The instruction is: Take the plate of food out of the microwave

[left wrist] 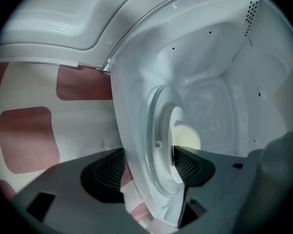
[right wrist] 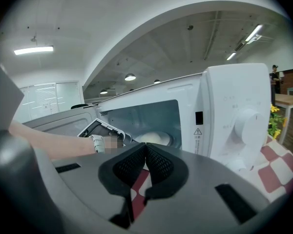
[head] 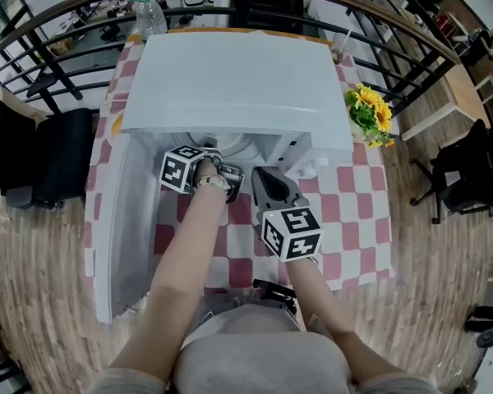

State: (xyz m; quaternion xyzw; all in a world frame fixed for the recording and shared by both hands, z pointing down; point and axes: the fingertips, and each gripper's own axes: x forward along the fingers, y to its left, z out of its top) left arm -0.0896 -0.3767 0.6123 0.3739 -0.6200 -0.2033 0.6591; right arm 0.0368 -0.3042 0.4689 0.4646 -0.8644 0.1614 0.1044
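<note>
Left gripper [left wrist: 145, 168] reaches into the open microwave [head: 230, 76], jaws spread wide and clamping nothing, one pad just at the plate of food [left wrist: 186, 136], apparently lined up to pinch its rim. The plate sits on the glass turntable [left wrist: 156, 130] inside the cavity. Right gripper [right wrist: 146, 165] hovers outside, jaws closed together and empty (probably held clear of the opening). The oven stands towards the far edge of a red-checked worktop [head: 361, 212], sunflowers [head: 371, 113] at the right edge, wood floor [head: 444, 286] around.
</note>
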